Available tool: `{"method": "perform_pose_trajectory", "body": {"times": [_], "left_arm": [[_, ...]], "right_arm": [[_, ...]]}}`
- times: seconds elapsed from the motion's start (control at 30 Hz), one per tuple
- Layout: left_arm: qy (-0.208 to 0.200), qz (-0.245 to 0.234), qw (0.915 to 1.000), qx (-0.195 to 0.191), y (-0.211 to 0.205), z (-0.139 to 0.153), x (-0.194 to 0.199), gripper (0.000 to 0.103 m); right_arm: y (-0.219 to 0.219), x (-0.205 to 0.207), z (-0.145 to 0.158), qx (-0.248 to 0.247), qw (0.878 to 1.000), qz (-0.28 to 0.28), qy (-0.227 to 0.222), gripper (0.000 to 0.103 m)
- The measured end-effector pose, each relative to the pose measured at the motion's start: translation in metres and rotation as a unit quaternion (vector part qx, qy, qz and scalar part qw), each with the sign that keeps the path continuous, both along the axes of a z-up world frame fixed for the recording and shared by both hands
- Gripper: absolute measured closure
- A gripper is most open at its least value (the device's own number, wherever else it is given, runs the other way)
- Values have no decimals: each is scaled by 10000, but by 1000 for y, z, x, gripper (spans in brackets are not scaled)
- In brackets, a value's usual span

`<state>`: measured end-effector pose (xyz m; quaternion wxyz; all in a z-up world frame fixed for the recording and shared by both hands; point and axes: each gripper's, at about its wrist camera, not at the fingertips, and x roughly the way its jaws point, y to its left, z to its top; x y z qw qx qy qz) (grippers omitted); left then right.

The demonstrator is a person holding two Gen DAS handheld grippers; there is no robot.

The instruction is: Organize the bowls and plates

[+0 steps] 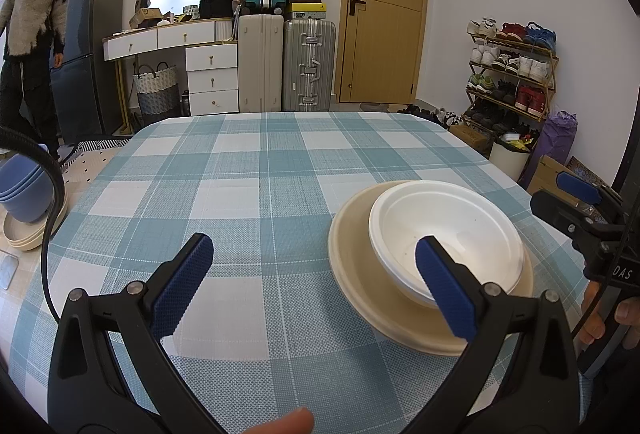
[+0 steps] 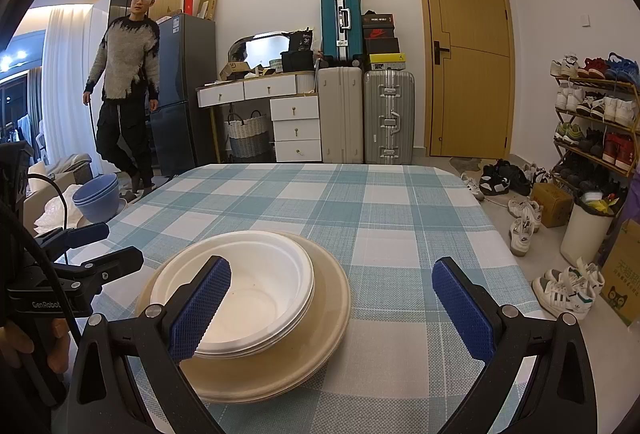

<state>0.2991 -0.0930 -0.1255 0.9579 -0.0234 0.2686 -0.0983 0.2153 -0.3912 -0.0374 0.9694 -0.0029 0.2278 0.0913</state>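
Blue-padded left tongs [image 1: 314, 286] hang wide open over the checked table [image 1: 248, 170], nothing between their jaws. Just beyond their right finger sits the white bowl [image 1: 446, 240], nested in the beige plate [image 1: 400, 308]; the finger's pad overlaps the bowl's near rim in the left wrist view, though whether it touches cannot be told. Seen from the right wrist, the right tongs [image 2: 332, 308] are equally spread and empty, with the same white bowl [image 2: 236, 292] and beige plate [image 2: 280, 366] lying behind and partly between their fingers, toward the left finger. The bowl looks to be more than one, stacked, judging by the layered rims. To the left of the left tongs, off the table's edge, a stack of blue bowls [image 1: 24, 194] stands on more beige plates [image 1: 24, 236]; the right wrist view shows those blue bowls [image 2: 98, 196] far left of its tongs. Beyond the table's far edge stand suitcases [image 1: 308, 66], a white dresser [image 1: 180, 50], a wooden door [image 1: 384, 10] and a shoe rack [image 1: 512, 70]. A man in a fuzzy sweater [image 2: 126, 66] stands by a grey fridge [image 2: 184, 90].
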Motion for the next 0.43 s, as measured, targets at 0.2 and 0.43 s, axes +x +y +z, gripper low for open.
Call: {"method": "perform_pose_trajectory", "body": {"times": [0.2,0.43], "left_arm": [[-4,-7,10000,6,0,-1,1,2],[-3,-5,10000,1,-1,0,-1,2]], "right_arm": [[0,0,0,-2,10000,-1,3,0],[0,0,0,0,10000,1,0,0]]}}
